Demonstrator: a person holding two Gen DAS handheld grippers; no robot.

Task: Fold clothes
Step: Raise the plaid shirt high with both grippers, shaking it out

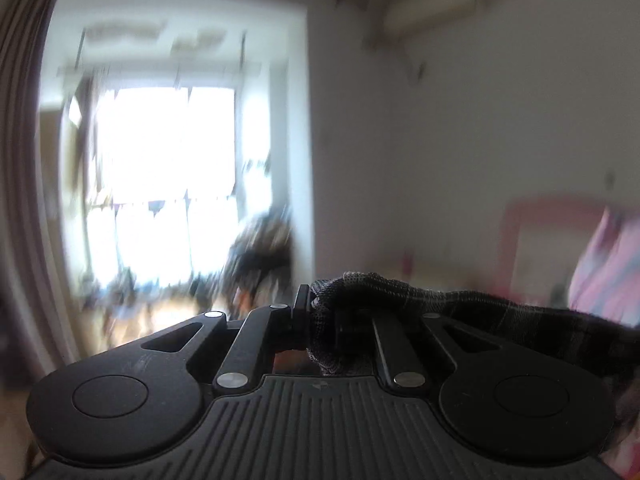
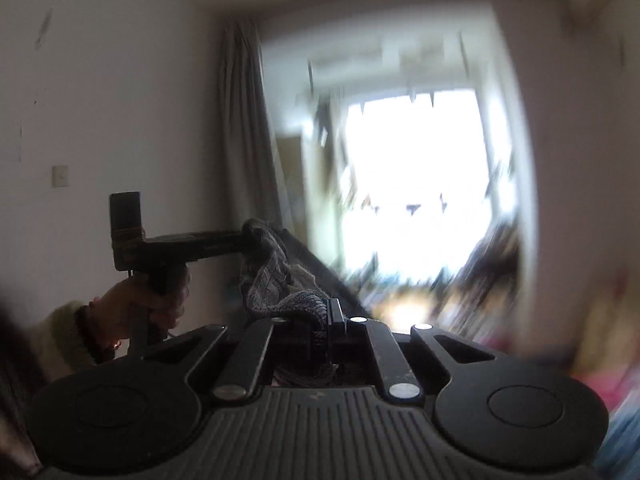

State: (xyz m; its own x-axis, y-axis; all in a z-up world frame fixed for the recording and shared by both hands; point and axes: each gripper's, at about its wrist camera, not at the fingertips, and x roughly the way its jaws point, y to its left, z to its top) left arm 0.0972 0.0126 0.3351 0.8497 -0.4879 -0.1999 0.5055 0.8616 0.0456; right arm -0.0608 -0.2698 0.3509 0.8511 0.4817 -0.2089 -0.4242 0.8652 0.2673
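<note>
Left wrist view: we see the left tongs [image 1: 316, 306] drawn together and clamped on a dark grey plaid garment [image 1: 400, 296]. The cloth bunches at the fingertips, covers the right-hand finger, and runs off to the right edge of the view over the right side of the tool's body. A fold of it hangs down between the two linkage bars. Behind, blurred, lie a bright window [image 1: 160, 176], a curtain [image 1: 24, 120] at the far left, a white wall [image 1: 480, 140], an air-conditioning unit [image 1: 430, 0] high on the wall, and pink fabric [image 1: 600, 264] at the right.

Right wrist view: we see the right tongs [image 2: 326, 322] likewise together and clamped on the same garment [image 2: 268, 280], here grey and knit-textured in the backlight. From these tongs the cloth rises up and to the left, where its far end is pinched at the tip of the left tongs [image 2: 248, 240], seen side-on with their fingers pointing right. The garment thus hangs in the air between the two tools, touching both, with a little of it sagging below the right tongs' fingertips. The person's left hand [image 2: 140, 304] grips the left tool's handle; a pale sleeve [image 2: 60, 336] covers the wrist. A curtain [image 2: 244, 120] hangs beside the blurred window [image 2: 416, 176], and a wall switch [image 2: 60, 176] sits at the left.
</note>
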